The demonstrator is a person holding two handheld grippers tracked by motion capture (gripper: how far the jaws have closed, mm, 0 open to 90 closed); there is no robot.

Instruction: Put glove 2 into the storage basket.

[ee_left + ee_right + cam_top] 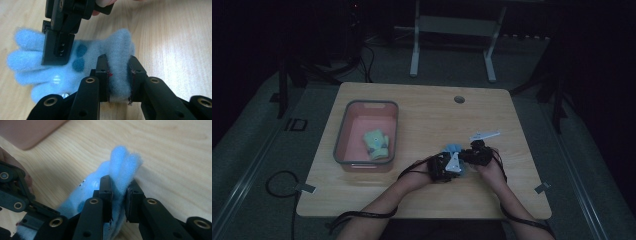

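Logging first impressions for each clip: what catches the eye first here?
The fluffy blue glove near the table's front edge, pinched by both grippers at once: the left gripper clamps its cuff end, the right gripper its fingers. Left of it, a pale green glove lies in a pink bin.

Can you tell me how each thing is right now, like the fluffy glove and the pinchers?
blue glove: lying on the table, pinched at two spots.
left gripper: shut on the glove's cuff.
right gripper: shut on its fingers.
pink bin: open, holding a pale green glove.
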